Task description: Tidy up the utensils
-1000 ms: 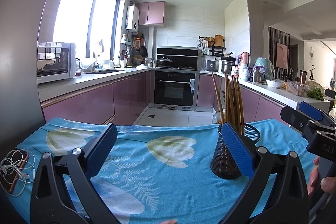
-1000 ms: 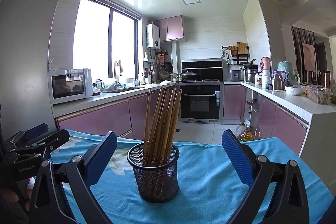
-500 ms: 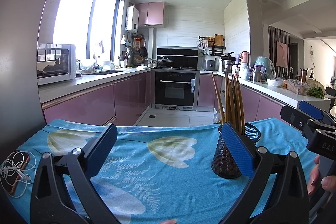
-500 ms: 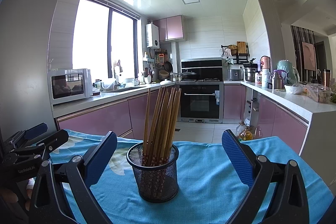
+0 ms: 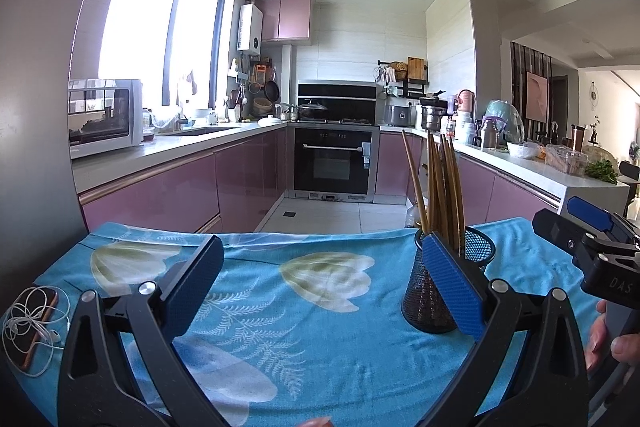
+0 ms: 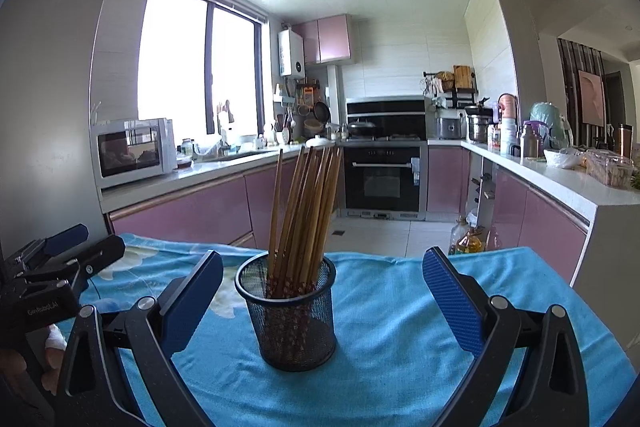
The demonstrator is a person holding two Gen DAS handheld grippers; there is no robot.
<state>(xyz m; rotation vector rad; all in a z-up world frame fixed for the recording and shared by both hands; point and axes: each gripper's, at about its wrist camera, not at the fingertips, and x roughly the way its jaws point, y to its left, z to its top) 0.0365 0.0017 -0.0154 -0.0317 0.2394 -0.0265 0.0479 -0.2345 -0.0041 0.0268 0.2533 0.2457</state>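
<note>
Status: your chopsticks all stand upright in the mesh cup, tips down, tops fanned and leaning slightly right. No loose utensil lies on the cloth in either view. I judge the sorting done or nearly done; what is left, if anything, sits outside these views.

Position: the cup rests on the tabletop, on the blue flowered cloth. In your right wrist view it stands centred between the two blue pads, a little nearer the left pad, touching neither. In your left wrist view the cup stands to the right, partly hidden behind that tool's right pad.

Counts:
- Mesh cup: one.
- Chopsticks: a bundle; roughly ten tops show, but they overlap, so an exact count is not possible.
- Hand-held grippers: two.
- Phone with white earphones: one of each, at the near left edge of the cloth.

Tools:
- Your right hand-held gripper: jaws spread wide, holding nothing, framing the cup without contact.
- Your left hand-held gripper: jaws spread wide, holding nothing, over bare cloth left of the cup.
- Your right hand shows at the right edge of the left wrist view, on its handle.

Remaining: check beyond the cloth for stray pieces; if there are none, nothing further shows to sort.
</note>
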